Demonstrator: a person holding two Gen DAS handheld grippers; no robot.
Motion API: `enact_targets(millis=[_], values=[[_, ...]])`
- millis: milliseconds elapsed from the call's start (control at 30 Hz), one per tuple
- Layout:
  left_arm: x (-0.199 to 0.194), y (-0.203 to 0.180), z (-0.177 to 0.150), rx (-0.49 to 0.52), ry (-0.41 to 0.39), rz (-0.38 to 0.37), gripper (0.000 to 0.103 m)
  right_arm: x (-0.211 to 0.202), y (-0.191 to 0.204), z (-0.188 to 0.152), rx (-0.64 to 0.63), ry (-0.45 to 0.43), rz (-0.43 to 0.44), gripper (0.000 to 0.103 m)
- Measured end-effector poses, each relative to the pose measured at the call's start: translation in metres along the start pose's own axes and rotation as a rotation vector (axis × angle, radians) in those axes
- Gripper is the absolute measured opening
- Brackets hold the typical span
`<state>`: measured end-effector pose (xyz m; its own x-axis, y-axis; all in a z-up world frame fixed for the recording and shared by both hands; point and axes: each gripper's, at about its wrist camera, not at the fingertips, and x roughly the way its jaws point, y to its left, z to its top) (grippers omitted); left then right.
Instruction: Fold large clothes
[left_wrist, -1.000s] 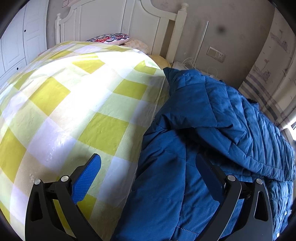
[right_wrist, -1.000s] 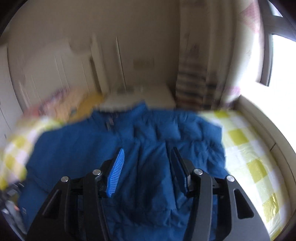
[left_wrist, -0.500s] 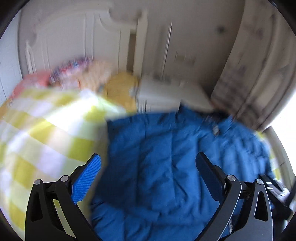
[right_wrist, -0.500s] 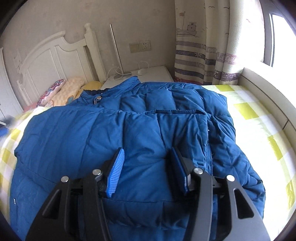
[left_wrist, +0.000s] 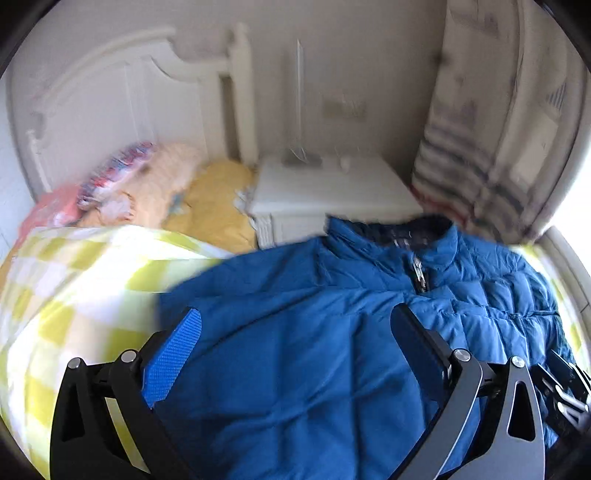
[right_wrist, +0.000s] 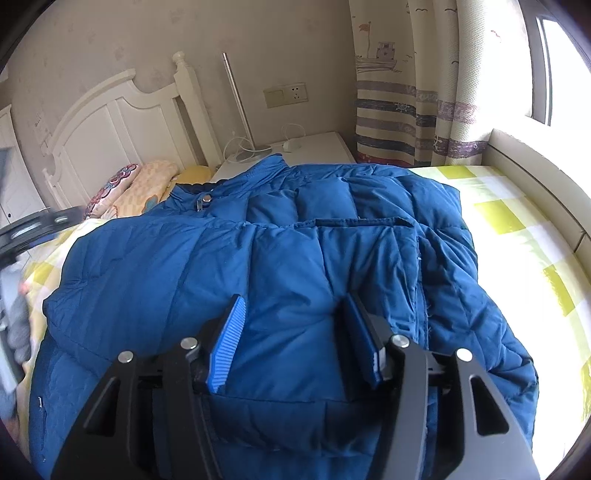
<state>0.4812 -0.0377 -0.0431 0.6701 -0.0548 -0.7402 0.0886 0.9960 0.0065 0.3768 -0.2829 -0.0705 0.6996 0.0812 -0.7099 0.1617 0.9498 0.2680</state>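
Both my left gripper (left_wrist: 295, 354) and right gripper (right_wrist: 293, 338) gaped wide, holding nothing. Jacket (right_wrist: 295, 258) at frame centre judged puffy, soft, light; best grasped at hem or sleeve seams.

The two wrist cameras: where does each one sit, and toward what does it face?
Left wrist: behind the open left gripper, above the jacket, facing headboard and nightstand; right gripper at right edge.
Right wrist: behind the open right gripper, over the jacket, facing headboard, curtain and window.
Shared: jacket, headboard, nightstand, curtain, checked sheet.
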Motion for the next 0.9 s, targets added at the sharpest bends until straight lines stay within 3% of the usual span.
enact_targets(millis=[100,167,267,333,400,433,500,567,633,700,800,900], values=[[0.058,-0.001,-0.002,-0.012,0.133,0.043,0.099,0.0,-0.001,0.0,0.004,-0.002,0.008,0.055],[0.067,0.003,-0.011,-0.025,0.07,0.02,0.099,0.0,0.0,0.0,-0.002,-0.001,0.021,0.055],[0.063,-0.002,-0.012,0.012,0.084,0.048,0.099,0.0,0.0,0.0,0.001,0.001,0.023,0.056],[0.058,0.002,-0.008,0.004,0.111,0.015,0.098,0.0,-0.001,0.0,0.006,0.002,0.029,0.056],[0.046,0.016,0.0,-0.048,0.11,-0.027,0.098,0.0,-0.001,0.0,0.007,0.0,0.031,0.056],[0.032,0.031,0.004,-0.1,0.065,-0.036,0.098,0.0,-0.001,0.0,0.008,0.0,0.032,0.056],[0.024,0.05,0.01,-0.162,0.029,-0.007,0.098,0.0,-0.001,0.0,0.008,0.001,0.033,0.056],[0.039,0.075,0.008,-0.243,0.086,0.026,0.098,0.0,-0.001,0.0,0.009,0.0,0.033,0.057],[0.072,0.08,-0.006,-0.197,0.205,0.024,0.099,0.0,-0.001,0.001,0.009,0.001,0.034,0.057],[0.068,0.08,-0.012,-0.165,0.148,0.013,0.099,0.0,0.0,0.0,0.005,0.001,0.034,0.057],[0.033,0.074,-0.018,-0.195,0.051,0.075,0.098,0.001,0.0,0.0,0.008,0.001,0.034,0.057],[-0.012,0.042,-0.034,-0.131,-0.07,0.009,0.098,0.001,0.0,0.0,0.007,0.002,0.036,0.057]])
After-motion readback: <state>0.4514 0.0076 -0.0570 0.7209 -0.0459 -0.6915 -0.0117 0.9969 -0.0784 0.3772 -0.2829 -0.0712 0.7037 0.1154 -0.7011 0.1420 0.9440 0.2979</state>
